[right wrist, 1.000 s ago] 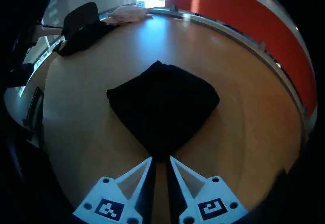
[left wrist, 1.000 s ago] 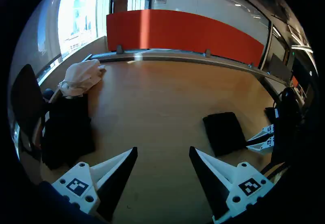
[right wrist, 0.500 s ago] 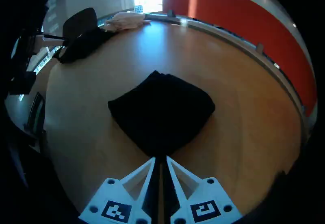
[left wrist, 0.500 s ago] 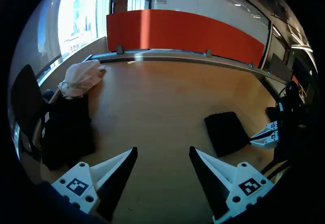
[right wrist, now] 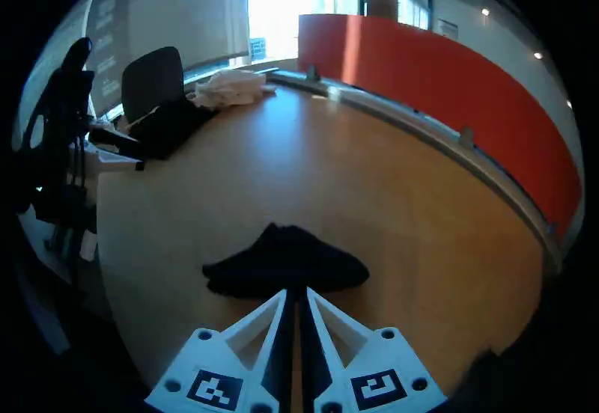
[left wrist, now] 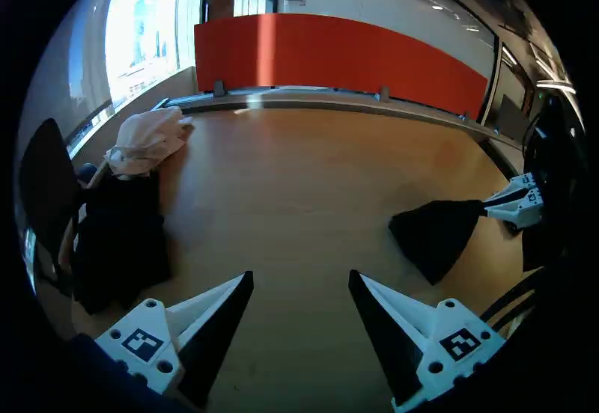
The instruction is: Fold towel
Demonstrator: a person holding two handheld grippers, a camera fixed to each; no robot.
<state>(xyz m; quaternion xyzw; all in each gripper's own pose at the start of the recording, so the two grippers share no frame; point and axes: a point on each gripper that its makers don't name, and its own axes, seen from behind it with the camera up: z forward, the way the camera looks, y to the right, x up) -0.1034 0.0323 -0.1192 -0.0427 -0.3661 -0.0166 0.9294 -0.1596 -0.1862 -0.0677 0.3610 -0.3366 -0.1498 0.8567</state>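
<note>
The towel (right wrist: 285, 265), lower centre in the right gripper view, looks folded small, one corner pinched above the table (left wrist: 299, 173) by the clenched right gripper (right wrist: 297, 294); the left gripper (left wrist: 299, 275) gapes released, so seemingly only laying down remains.

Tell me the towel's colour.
Black; the towel shows best in the right gripper view.

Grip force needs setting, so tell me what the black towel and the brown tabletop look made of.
Black towel: soft matte fabric, possibly cotton terry. It sags limply into a point where the right gripper pinches one corner up. The weave is too dark to make out.
Brown tabletop: wood or wood-look laminate with a smooth, semi-gloss finish. A pale sheen of window light lies across it.
</note>
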